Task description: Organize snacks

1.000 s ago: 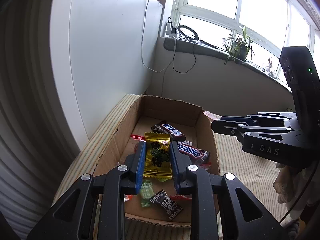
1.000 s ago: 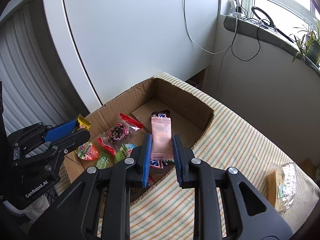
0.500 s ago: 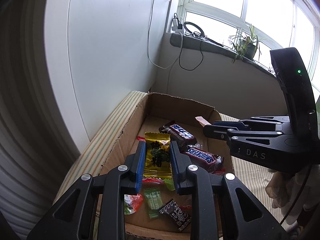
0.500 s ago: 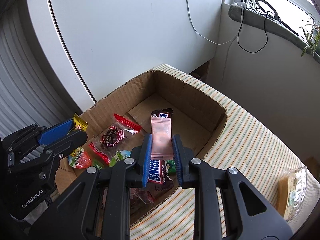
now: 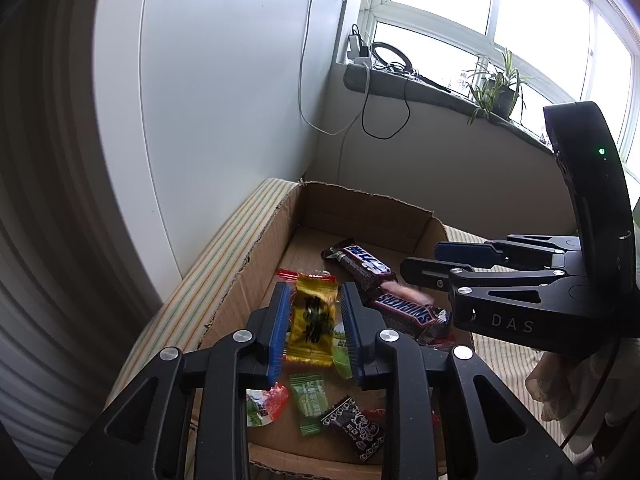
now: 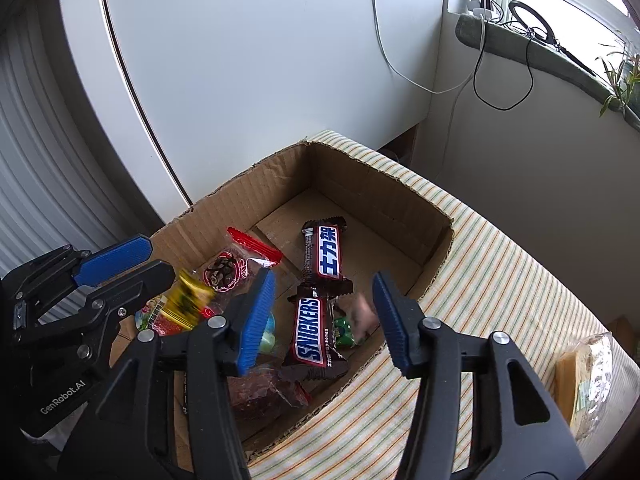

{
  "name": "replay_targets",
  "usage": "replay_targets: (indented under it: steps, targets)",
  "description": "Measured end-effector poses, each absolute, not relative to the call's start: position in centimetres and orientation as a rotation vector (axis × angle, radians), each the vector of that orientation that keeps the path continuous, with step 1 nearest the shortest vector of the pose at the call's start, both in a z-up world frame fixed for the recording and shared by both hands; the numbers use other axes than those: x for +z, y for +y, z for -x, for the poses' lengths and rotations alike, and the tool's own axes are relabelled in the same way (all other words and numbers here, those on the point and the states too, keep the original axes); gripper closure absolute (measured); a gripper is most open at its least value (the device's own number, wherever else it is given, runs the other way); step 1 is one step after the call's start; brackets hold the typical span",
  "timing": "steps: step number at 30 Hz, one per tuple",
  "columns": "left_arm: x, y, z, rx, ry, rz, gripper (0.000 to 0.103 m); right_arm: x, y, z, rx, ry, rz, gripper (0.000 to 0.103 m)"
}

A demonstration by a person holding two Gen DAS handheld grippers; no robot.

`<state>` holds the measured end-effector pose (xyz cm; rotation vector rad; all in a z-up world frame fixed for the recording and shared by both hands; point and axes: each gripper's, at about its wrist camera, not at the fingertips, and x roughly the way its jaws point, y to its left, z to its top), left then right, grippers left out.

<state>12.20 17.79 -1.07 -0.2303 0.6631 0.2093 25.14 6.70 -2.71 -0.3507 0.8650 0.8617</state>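
Observation:
A cardboard box point(image 5: 362, 204) point(image 6: 380, 184) on a striped cloth holds several snacks: a Snickers bar point(image 5: 404, 310) point(image 6: 314, 330), a second dark bar point(image 5: 362, 262) point(image 6: 328, 254), small green, red and black candies. My left gripper point(image 5: 314, 314) stands over the box, jaws slightly parted; the yellow packet point(image 5: 312, 324) between them is blurred, also in the right wrist view point(image 6: 186, 300). My right gripper point(image 6: 324, 314) is open above the box. The pink packet point(image 6: 362, 314) is a blur below it, and a blur over the Snickers in the left wrist view point(image 5: 404, 292).
A white wall panel point(image 6: 260, 60) stands behind the box. A window sill with cables and a plant point(image 5: 496, 88) is at the back. A wrapped sandwich-like packet point(image 6: 584, 380) lies on the cloth to the right.
My right gripper opened and the pink packet dropped out of it toward the box. My left gripper's jaws widened and the yellow packet blurs between them. Both grippers moved closer over the box.

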Motion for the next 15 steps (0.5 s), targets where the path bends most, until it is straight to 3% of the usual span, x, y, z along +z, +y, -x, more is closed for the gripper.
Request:
replay_targets:
  steps: [2,6,15]
  targets:
    - [-1.0,17.8,-12.1,0.213,0.661,0.228,0.07,-2.6,6.7,-25.1,0.858,0.863,0.354,0.046]
    - [-1.0,17.9,-11.8,0.222,0.654,0.229,0.056,-2.3,6.6,-24.8,0.847,0.841,0.359,0.03]
    - [-0.6,17.9,-11.2,0.231,0.644,0.232,0.048,-1.6,5.5,-24.7,0.82,0.826,0.343,0.023]
